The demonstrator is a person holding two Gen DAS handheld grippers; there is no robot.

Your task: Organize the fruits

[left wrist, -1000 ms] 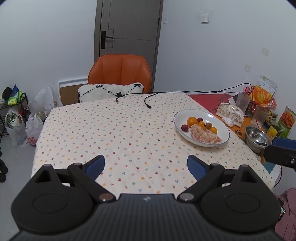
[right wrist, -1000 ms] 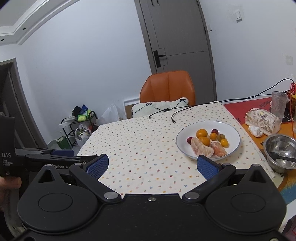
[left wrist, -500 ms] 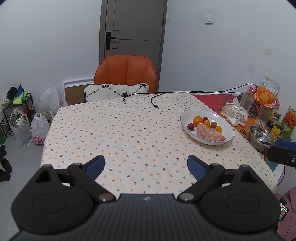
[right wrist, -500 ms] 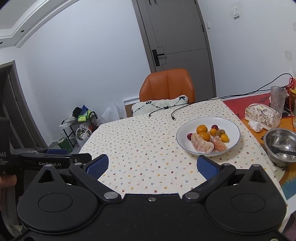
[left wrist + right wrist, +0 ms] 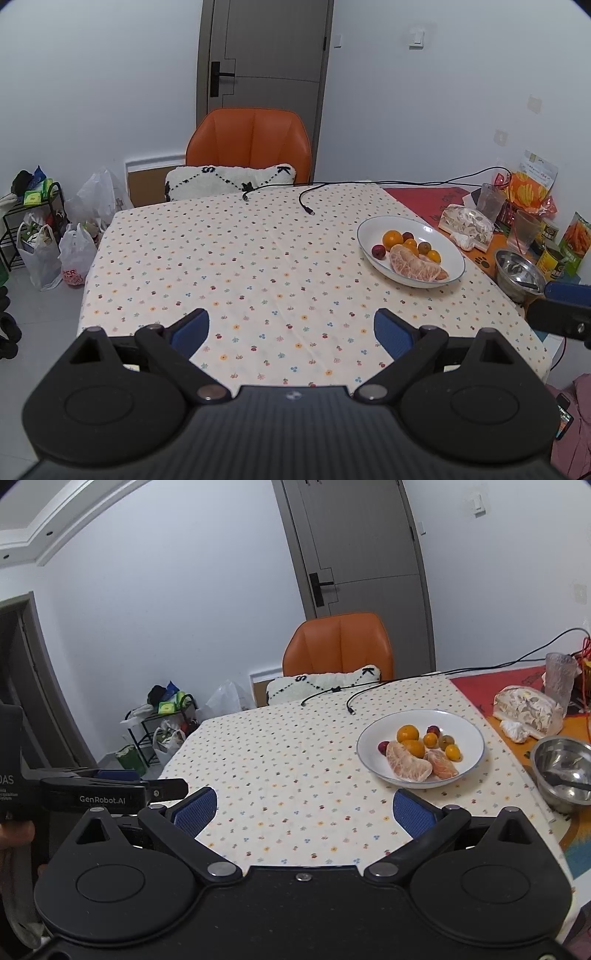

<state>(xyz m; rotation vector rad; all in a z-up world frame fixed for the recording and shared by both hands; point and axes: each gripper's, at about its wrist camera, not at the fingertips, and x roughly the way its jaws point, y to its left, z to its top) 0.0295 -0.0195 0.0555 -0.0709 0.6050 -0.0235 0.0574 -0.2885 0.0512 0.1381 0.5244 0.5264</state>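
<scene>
Dotted tablecloth [image 5: 236, 266], mostly bare up front. Left gripper [image 5: 291, 328] and right gripper [image 5: 304, 806] above near edge, jaws spread, nothing held. Further right: white plate [image 5: 469, 731] with fruits [image 5: 408, 734]. Peeled segments [image 5: 408, 766] likely soft, tear-prone: pinch lightly across thick middle. Small round ones probably light, prone to roll. Orange chair [image 5: 251, 142] beyond.

From the left tool [image 5: 291, 328], wide bare table [image 5: 221, 266] lies open toward 12 and 11 o'clock. At 2 o'clock the white plate [image 5: 373, 229] of fruit blocks the way; past it stand a steel bowl [image 5: 517, 269], cups and packets. Two cable ends [image 5: 306, 206] lie at 12 o'clock, far edge.
</scene>
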